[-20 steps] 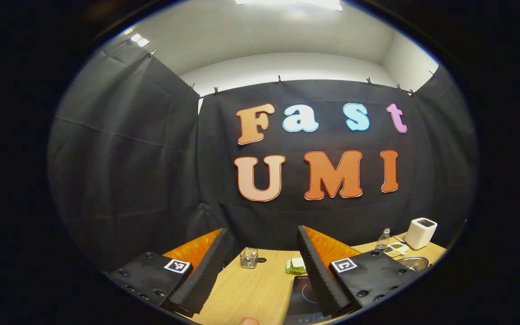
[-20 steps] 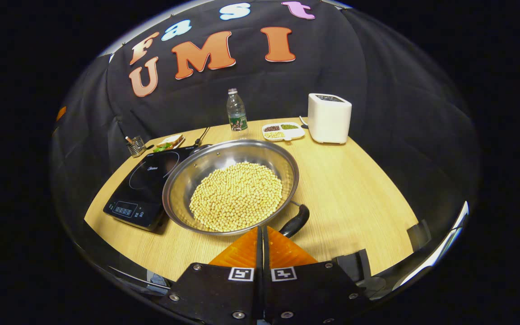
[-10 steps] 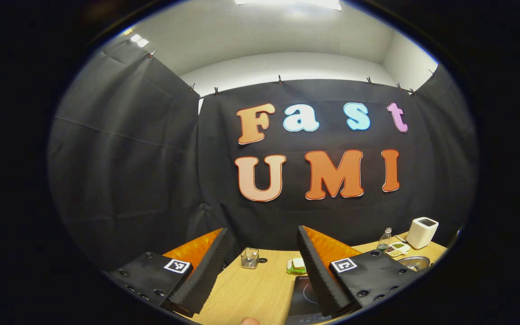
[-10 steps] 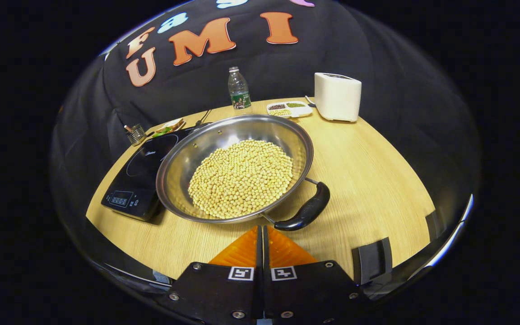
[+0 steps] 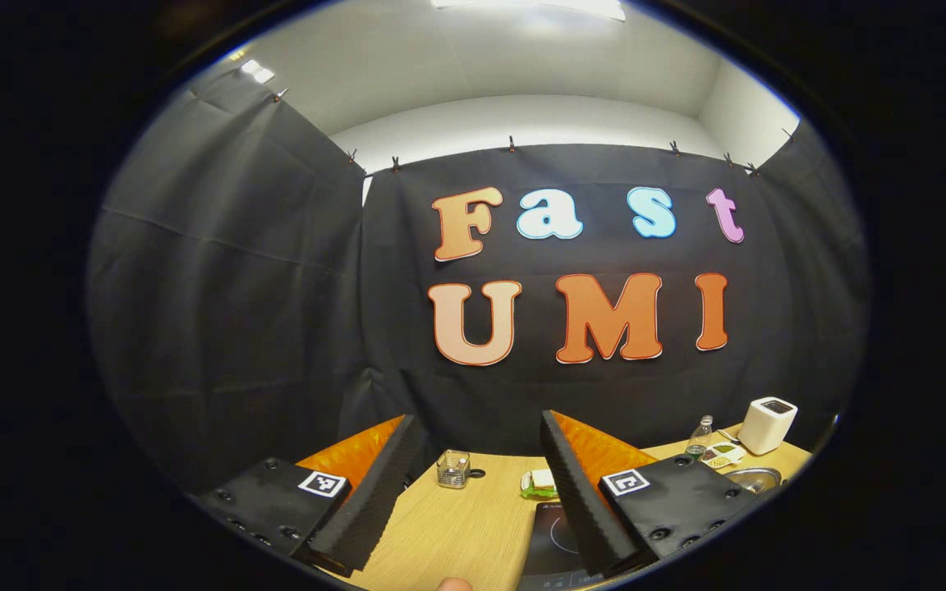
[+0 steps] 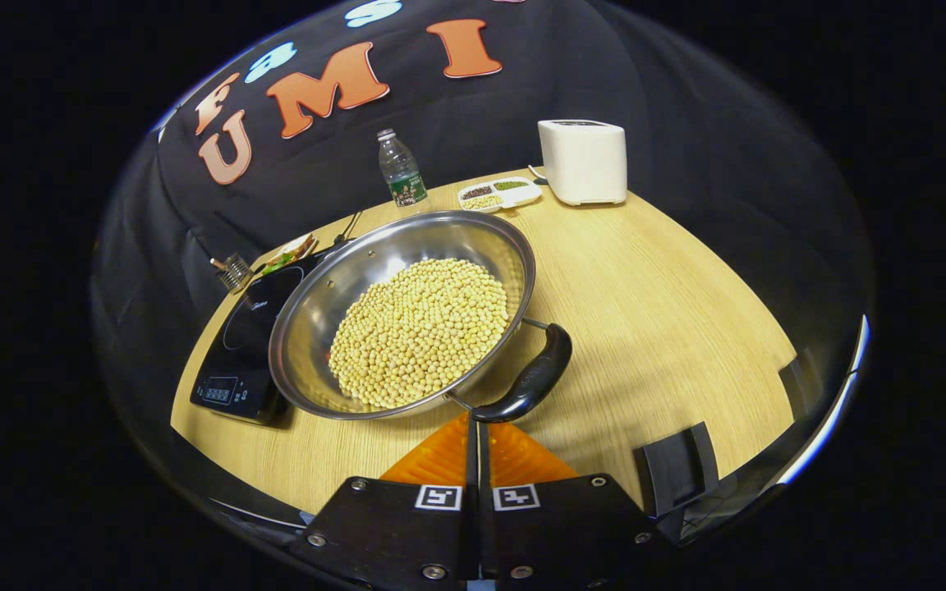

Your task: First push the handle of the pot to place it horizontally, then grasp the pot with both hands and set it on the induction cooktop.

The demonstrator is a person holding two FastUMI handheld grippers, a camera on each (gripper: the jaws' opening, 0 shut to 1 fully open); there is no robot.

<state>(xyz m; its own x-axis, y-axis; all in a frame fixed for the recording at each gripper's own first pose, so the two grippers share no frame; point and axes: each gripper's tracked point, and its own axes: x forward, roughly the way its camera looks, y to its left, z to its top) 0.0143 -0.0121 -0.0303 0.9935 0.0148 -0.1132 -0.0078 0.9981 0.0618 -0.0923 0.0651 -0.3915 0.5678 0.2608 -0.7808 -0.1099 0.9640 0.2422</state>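
My right hand-held gripper (image 6: 477, 431), fingers pressed together and holding nothing, sits just at the near end of the pot (image 6: 403, 312) handle (image 6: 526, 382). The pot, full of beans (image 6: 420, 328), rests on the counter (image 6: 670, 304) at 12 o'clock, its handle at 4 o'clock — not yet level by my reckoning. The cooktop (image 6: 247, 345) lies beside it at 9 o'clock. My left hand-held gripper (image 5: 465, 492) hangs open, well apart. Pushing, the two-handed lift and the placing all remain.

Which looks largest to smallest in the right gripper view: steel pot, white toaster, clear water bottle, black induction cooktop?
1. Steel pot of beans
2. Black induction cooktop, partly hidden by the pot
3. White toaster
4. Clear water bottle
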